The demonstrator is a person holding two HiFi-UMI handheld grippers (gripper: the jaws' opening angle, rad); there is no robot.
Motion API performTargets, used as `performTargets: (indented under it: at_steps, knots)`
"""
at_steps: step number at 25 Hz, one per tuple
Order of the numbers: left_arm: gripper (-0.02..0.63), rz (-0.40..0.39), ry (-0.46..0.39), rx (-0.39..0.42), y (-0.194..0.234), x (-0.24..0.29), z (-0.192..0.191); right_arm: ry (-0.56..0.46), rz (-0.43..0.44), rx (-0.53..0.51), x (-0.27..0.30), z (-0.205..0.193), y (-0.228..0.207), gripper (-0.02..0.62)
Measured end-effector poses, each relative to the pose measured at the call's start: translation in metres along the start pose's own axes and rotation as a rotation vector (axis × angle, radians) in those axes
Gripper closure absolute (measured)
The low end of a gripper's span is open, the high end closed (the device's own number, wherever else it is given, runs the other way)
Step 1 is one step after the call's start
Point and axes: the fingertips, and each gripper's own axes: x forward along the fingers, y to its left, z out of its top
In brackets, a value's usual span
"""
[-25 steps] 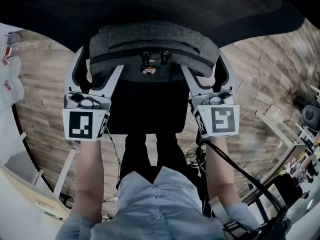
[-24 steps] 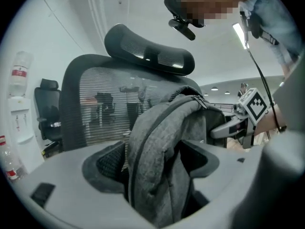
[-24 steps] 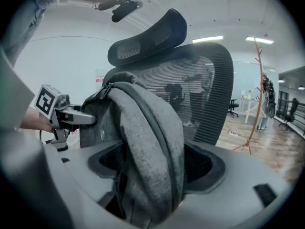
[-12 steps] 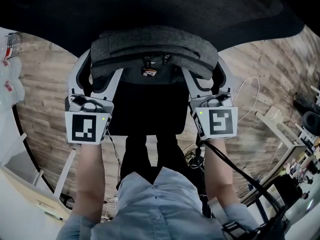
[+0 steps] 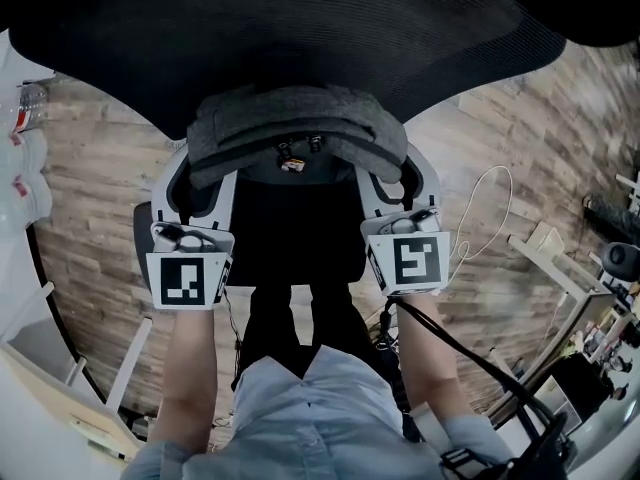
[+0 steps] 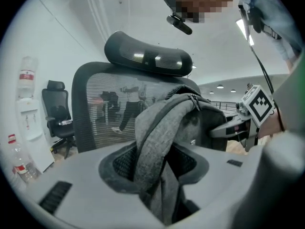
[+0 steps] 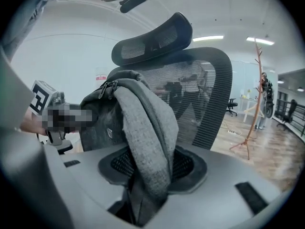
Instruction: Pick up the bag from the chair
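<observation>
- Grey woven bag (image 5: 300, 133) at the far end of the chair (image 5: 300, 28), right against the black mesh back and above the dark seat.
- Left hand-held gripper (image 6: 157, 175) clamped on a fold at the bag's left end.
- Right hand-held gripper (image 7: 147, 175) clenched the same way on the right end, with fabric bunched between the jaws in both gripper views.
- Grasp step looks done on both sides.
- Underside clear of the seat or not: cannot tell from any view.
- Probably leaves the lift itself, up and away from the chair, towards the near side.
- No brand or readable writing anywhere.
- Only black-and-white square patterns on the marker cubes (image 5: 188, 280).
- Small tag (image 5: 291, 165) beside the zip pulls, too tiny to read.
- Bottles (image 6: 20, 166) at the left by the white wall, labels illegible.
</observation>
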Motion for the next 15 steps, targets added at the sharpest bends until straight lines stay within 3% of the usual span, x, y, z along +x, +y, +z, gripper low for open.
performTargets:
  at_steps: [8, 15]
  knots:
    - [0.448, 0.049, -0.005, -0.019, -0.010, -0.030, 0.005, -0.028, 0.008, -0.011, -0.022, 0.007, 0.013, 0.460]
    - [0.448, 0.076, -0.044, 0.008, -0.016, -0.062, 0.050, -0.095, 0.018, -0.003, -0.056, 0.043, 0.021, 0.463]
